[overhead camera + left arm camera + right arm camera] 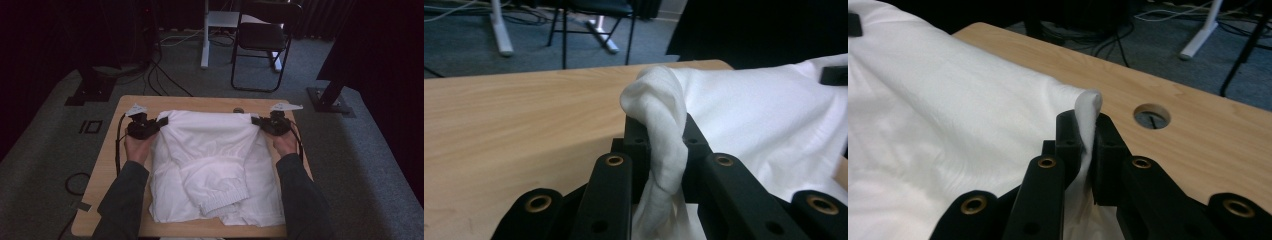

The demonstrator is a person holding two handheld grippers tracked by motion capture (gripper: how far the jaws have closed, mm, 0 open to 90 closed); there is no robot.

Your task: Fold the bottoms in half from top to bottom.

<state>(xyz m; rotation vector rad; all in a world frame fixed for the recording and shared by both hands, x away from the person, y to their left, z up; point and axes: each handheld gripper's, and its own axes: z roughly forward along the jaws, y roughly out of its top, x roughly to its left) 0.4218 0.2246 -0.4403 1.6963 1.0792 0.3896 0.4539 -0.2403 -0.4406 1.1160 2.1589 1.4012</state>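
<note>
Your left gripper [159, 123] was clamped on a bunched, rounded wad of the white sweatshirt [212, 165] at its far left corner, the cloth bulging over the jaw tips. Between your hands the garment lay folded on the wooden table [107, 170], its far edge pulled taut, its soft fabric creased, and a sleeve with a ribbed cuff [225, 200] folded across the front near you. Your right gripper [256, 121] was pinched shut on a thin upright fold at the far right corner, near the table's round cable hole [1152, 116].
</note>
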